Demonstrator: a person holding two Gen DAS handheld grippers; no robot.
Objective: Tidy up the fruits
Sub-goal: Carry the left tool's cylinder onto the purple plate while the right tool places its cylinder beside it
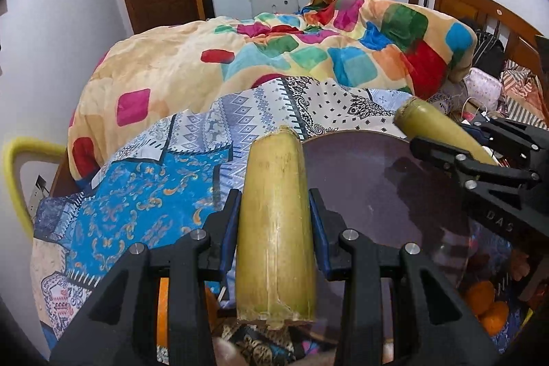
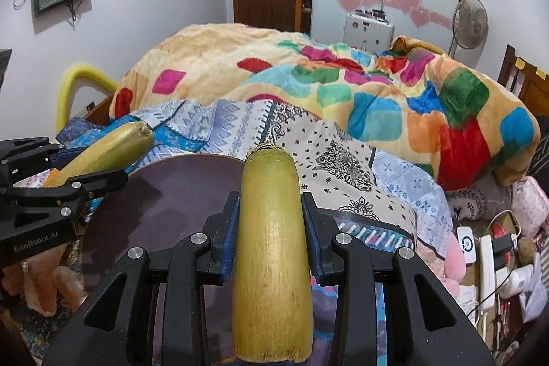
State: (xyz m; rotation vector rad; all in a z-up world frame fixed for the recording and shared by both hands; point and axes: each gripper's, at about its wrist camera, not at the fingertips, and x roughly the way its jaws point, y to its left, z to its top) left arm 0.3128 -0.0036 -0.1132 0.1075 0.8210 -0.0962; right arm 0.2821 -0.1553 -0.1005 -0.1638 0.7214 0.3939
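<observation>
My left gripper (image 1: 274,211) is shut on a thick yellow-green cane piece (image 1: 276,228) that sticks out forward between its blue pads. My right gripper (image 2: 271,211) is shut on a second such cane piece (image 2: 271,246). Both hang over a round dark purple plate (image 1: 377,180) lying on the bed. In the left wrist view the right gripper (image 1: 480,153) comes in from the right with its piece (image 1: 432,122). The right wrist view shows the left gripper (image 2: 68,174) at the left edge with its piece (image 2: 109,150), and the plate (image 2: 164,194) below.
A patterned blue and white sheet (image 1: 137,194) covers the bed, with a bunched colourful blanket (image 1: 308,57) behind. Oranges (image 1: 487,304) lie at the plate's lower right. Cables, chargers and a pink soft toy (image 2: 480,256) crowd the right. A wooden headboard (image 1: 480,2) stands at the far right.
</observation>
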